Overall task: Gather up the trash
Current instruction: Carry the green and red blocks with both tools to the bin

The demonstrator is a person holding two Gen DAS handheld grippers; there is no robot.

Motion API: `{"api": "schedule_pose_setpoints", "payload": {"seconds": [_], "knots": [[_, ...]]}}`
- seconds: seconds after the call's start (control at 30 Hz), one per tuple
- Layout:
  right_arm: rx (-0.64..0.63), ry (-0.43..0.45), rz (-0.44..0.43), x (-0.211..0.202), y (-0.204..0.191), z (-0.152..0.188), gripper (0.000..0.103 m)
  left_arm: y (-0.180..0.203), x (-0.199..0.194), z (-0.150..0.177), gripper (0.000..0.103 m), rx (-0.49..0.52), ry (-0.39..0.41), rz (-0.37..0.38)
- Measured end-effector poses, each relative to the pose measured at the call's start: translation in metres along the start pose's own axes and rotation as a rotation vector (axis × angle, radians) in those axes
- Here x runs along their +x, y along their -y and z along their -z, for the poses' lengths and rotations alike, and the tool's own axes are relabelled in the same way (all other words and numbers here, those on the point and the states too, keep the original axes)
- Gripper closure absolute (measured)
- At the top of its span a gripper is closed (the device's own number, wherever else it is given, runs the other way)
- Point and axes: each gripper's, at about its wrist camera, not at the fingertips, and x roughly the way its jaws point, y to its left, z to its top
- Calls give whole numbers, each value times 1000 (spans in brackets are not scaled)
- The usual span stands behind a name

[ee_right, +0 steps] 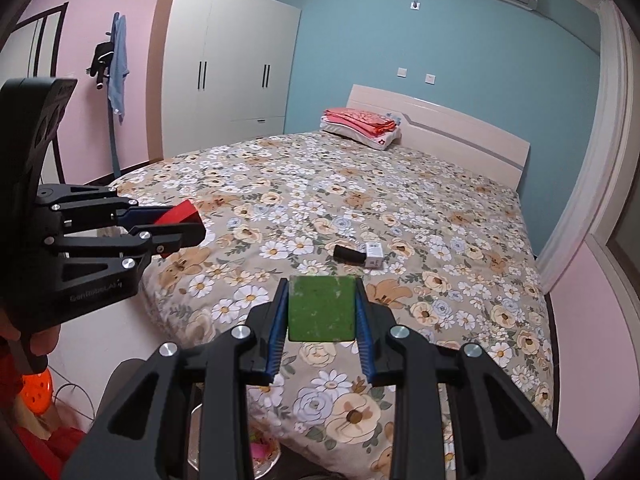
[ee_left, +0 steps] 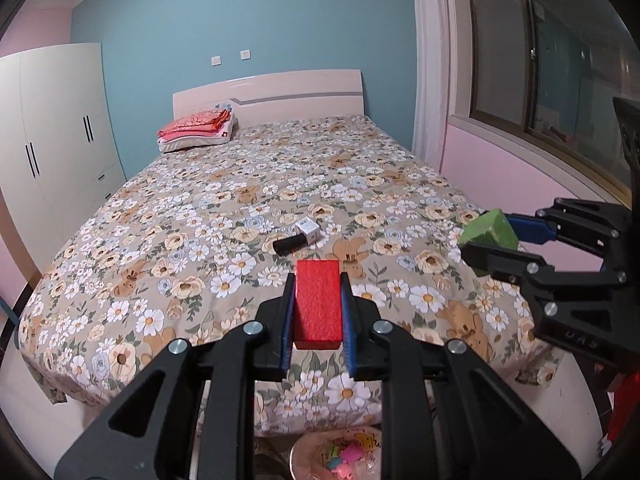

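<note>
The bin (ee_left: 340, 456) under the bed's foot is cut by the frame edge and half hidden behind the left claw (ee_left: 318, 308); its bright contents are unidentifiable. Print on the small white box (ee_left: 308, 231) is unreadable.

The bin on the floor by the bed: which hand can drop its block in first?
Probably the left. The bin sits almost straight below the left gripper, shut on the red block. In the right gripper's view, holding the green block, the bin lies left of centre.
</note>
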Motion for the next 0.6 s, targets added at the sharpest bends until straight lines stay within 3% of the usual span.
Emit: {"api": "schedule_pose_setpoints", "payload": {"seconds": [0.33,0.6], "knots": [[-6,-25,-54,1,-25,34,71,-5,-4,52,83,-8,-56,10],[22,-84,-95,14,-37,66,71,-7,12,96,83,-17,-147,54]]}}
